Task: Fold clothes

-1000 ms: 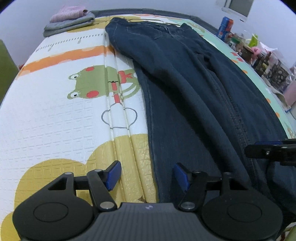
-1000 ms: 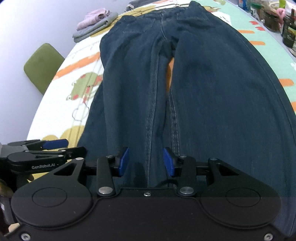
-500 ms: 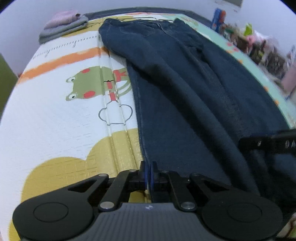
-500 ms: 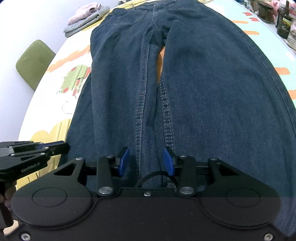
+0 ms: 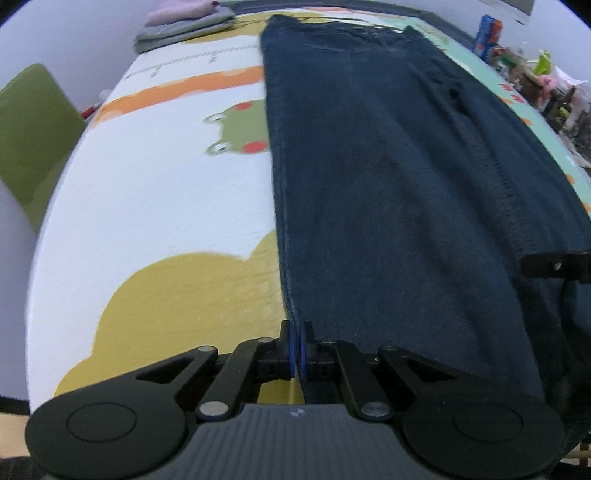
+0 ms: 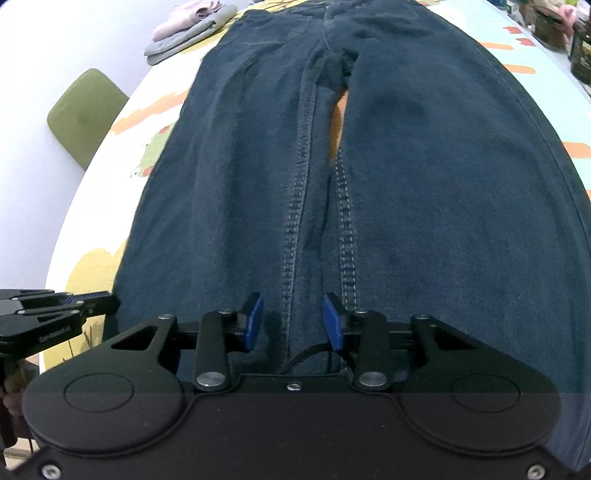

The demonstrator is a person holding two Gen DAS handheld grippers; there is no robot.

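Note:
Dark blue jeans [image 5: 388, 166] lie flat and lengthwise on a cartoon-print mat [image 5: 166, 192], waistband far, leg ends near me. My left gripper [image 5: 297, 347] is shut on the outer seam edge of the left leg near its hem. In the right wrist view the jeans [image 6: 443, 166] fill the frame. My right gripper [image 6: 293, 321] is open, its blue pads straddling the left leg's stitched inner seam near the hem, with denim between them. The left gripper [image 6: 74, 306] shows at that view's left edge, and the right gripper [image 5: 554, 264] at the left view's right edge.
A folded pile of grey and pink clothes [image 5: 184, 22] sits at the mat's far left corner. A green chair [image 6: 85, 110] stands off the left side. Bottles and jars [image 5: 535, 81] crowd the right edge beyond the jeans.
My left gripper went from open to shut on the jeans' outer edge, and the edge now appears slightly raised. The right gripper stayed open and edged forward along the inner seams.

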